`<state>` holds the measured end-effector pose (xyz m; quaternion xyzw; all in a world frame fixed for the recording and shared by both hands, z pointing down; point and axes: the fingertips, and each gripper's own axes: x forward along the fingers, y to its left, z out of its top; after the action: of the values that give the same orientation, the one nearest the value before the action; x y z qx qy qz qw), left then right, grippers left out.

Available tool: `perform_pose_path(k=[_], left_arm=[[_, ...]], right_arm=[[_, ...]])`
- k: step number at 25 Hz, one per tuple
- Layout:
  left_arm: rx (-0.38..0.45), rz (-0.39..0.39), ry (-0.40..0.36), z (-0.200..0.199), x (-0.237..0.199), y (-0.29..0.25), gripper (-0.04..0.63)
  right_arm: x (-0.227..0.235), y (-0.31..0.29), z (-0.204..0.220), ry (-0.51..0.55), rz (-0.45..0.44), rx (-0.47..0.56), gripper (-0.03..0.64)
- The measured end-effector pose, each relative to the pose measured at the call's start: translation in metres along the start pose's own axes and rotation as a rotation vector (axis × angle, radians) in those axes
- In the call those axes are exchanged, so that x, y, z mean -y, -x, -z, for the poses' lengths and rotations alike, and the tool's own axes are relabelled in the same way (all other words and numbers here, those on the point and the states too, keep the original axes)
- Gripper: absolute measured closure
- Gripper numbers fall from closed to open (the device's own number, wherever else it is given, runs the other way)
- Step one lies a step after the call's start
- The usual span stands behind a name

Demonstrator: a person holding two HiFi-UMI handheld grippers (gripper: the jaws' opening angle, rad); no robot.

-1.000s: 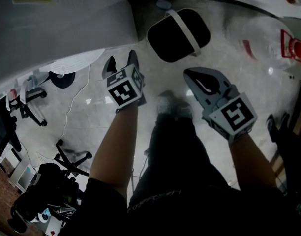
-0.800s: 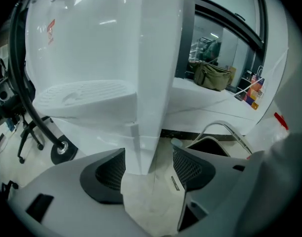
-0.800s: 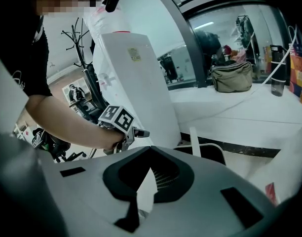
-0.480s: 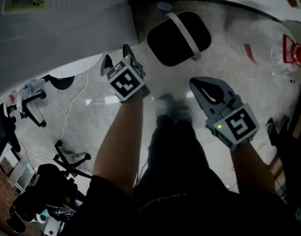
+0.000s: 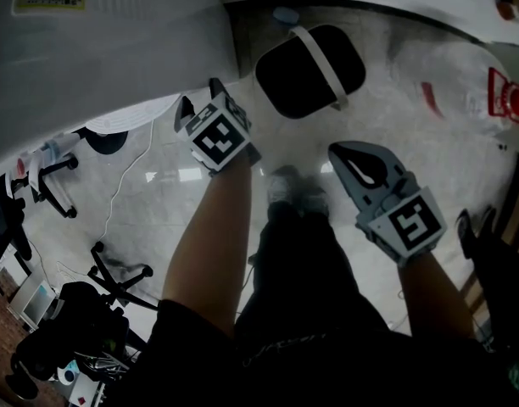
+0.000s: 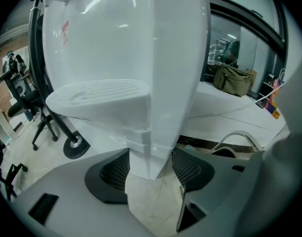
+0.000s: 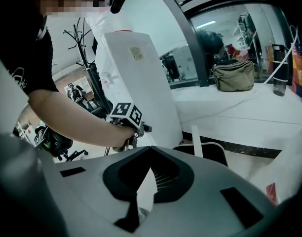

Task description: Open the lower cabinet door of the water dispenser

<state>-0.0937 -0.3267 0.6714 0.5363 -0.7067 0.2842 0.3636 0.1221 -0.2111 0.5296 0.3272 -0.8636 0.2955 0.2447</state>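
White plastic is filling the gap between the jaws of the left gripper (image 6: 150, 174). They are standing wide apart, and the lower corner edge of the water dispenser (image 6: 161, 58) is sitting between the two meshed pads (image 6: 114, 169). The corner is lying close to both pads, but whether either is touching it cannot be told. Just above the jaws a stepped seam is crossing that corner. Higher up, the ribbed drip tray (image 6: 96, 95) is jutting out to the left. The dispenser's lower cabinet door is not showing as a separate panel, so which face is carrying it cannot be told.

The right gripper (image 7: 150, 153) is holding nothing. Its jaws are meeting at the tips, with only a sliver of pale floor (image 5: 158, 193) showing behind them. In the head view it is hanging over the floor, well apart from the dispenser. It is pointing towards a black bin (image 5: 306, 66) with a white handle, which is standing beside the dispenser's base.

The right gripper view is looking across at the person's forearm (image 7: 77, 125), which is reaching to the dispenser's front corner. Beyond the bin a white ledge (image 7: 240, 112) is running under a window, with an olive bag (image 7: 233, 75) and a dark bottle (image 7: 282, 68) resting on it. Black office chairs (image 6: 22, 98) are standing on the far side of the dispenser, near a coat stand (image 7: 82, 43).
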Motion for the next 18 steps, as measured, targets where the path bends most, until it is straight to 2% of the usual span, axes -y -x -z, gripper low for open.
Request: perform_pose_path(k=[18], left_arm=[[0.006, 0.026, -0.01, 0.0023, -0.0003, 0.0017, 0.348]], right_arm=[[0.0009, 0.0063, 0.0011, -0.004, -0.003, 0.025, 0.604]])
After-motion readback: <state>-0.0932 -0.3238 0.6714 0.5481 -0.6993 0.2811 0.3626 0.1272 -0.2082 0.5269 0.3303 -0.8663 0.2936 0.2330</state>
